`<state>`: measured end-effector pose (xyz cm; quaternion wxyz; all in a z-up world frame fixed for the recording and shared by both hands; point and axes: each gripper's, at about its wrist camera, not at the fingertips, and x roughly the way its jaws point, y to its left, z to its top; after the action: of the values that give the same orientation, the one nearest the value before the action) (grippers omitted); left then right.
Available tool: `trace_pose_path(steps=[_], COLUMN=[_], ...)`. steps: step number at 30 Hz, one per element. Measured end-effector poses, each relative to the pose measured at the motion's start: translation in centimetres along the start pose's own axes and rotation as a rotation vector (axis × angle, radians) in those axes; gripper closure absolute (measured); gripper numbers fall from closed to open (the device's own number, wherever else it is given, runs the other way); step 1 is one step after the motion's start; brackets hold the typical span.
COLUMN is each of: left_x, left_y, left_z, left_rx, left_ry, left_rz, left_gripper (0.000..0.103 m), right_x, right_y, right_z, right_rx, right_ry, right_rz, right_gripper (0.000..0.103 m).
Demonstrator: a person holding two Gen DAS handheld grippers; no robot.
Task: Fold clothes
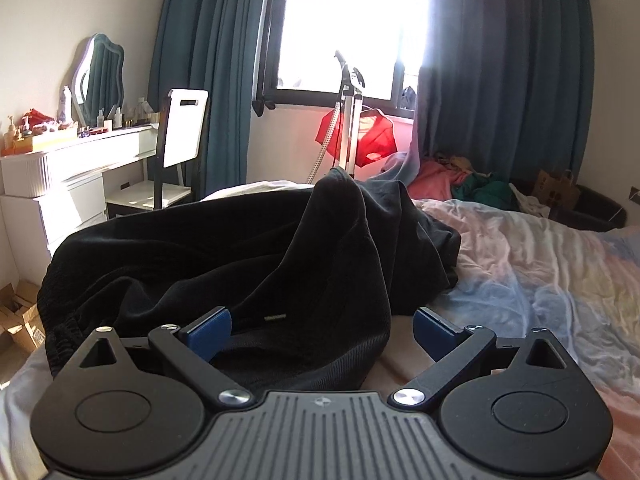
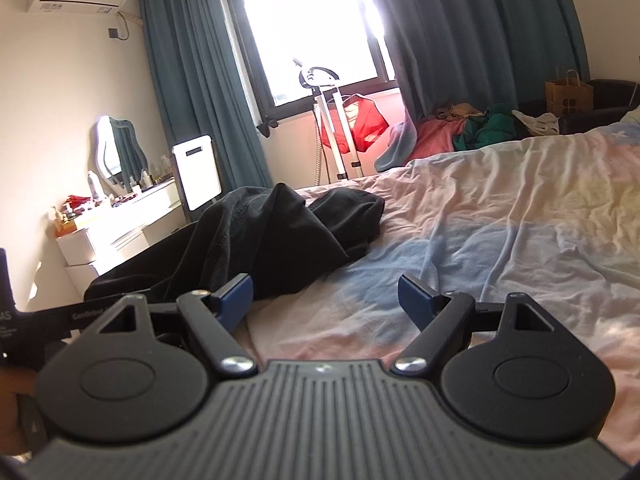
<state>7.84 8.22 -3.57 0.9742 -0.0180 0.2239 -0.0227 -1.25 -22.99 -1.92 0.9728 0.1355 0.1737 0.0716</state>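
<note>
A crumpled black garment [image 1: 224, 256] lies heaped on the bed, its ribbed waistband at the left edge. My left gripper [image 1: 322, 330] is open just above the garment's near hem, with black cloth lying between its blue pads but not pinched. In the right wrist view the same black garment [image 2: 280, 232] lies ahead and to the left. My right gripper [image 2: 325, 298] is open over bare sheet, its left pad close beside the garment's edge and nothing between its fingers. Part of the left gripper's body [image 2: 24, 320] shows at the far left.
The bed sheet [image 2: 500, 220] is pastel pink, blue and yellow, wrinkled, spreading right. A pile of coloured clothes [image 2: 472, 128] lies at the bed's far end. A garment steamer stand [image 1: 352, 120] with a red item, a white dresser [image 1: 72, 168] and a chair [image 1: 184, 136] stand beyond.
</note>
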Motion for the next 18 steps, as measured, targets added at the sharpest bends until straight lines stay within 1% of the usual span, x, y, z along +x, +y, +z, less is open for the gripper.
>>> trace_pose_path(steps=[2,4,6,7,10,13,15,16,18], left_x=[2.2,4.7,6.9,8.0,11.7,15.6,18.3,19.6,22.3], left_y=[-0.3,-0.6,-1.3,-1.8,-2.8,-3.3,-3.6,-3.8,-4.1], left_z=[1.1,2.5,3.7,4.2,6.3,8.9,10.7,11.4,12.8], left_rx=[0.019,0.023,0.054,0.080,0.093,0.072,0.070,0.066,0.047], left_ry=[0.001,0.004,-0.016,-0.027,-0.050,-0.079,-0.073,-0.064,-0.043], left_rz=[0.008,-0.007,-0.071,-0.089,-0.039,-0.034,-0.029,-0.019,0.004], left_gripper=[0.005,0.005,0.005,0.005,0.005,0.007,0.012,0.019,0.023], right_x=[0.7,1.4,2.2,2.5,3.8,5.5,6.7,7.3,8.3], right_y=[-0.8,-1.5,-2.3,-2.7,-3.6,-4.1,-4.2,-4.3,-4.6], right_z=[0.1,0.1,0.2,0.2,0.2,0.1,-0.2,-0.4,-0.7], right_rx=[0.028,0.055,0.083,0.097,0.134,0.163,0.167,0.165,0.162], right_ry=[0.012,0.025,0.037,0.043,0.064,0.086,0.108,0.119,0.144], right_rz=[-0.018,-0.036,-0.054,-0.064,-0.084,-0.085,-0.086,-0.090,-0.099], right_gripper=[0.021,0.021,0.021,0.021,0.021,0.021,0.021,0.021,0.021])
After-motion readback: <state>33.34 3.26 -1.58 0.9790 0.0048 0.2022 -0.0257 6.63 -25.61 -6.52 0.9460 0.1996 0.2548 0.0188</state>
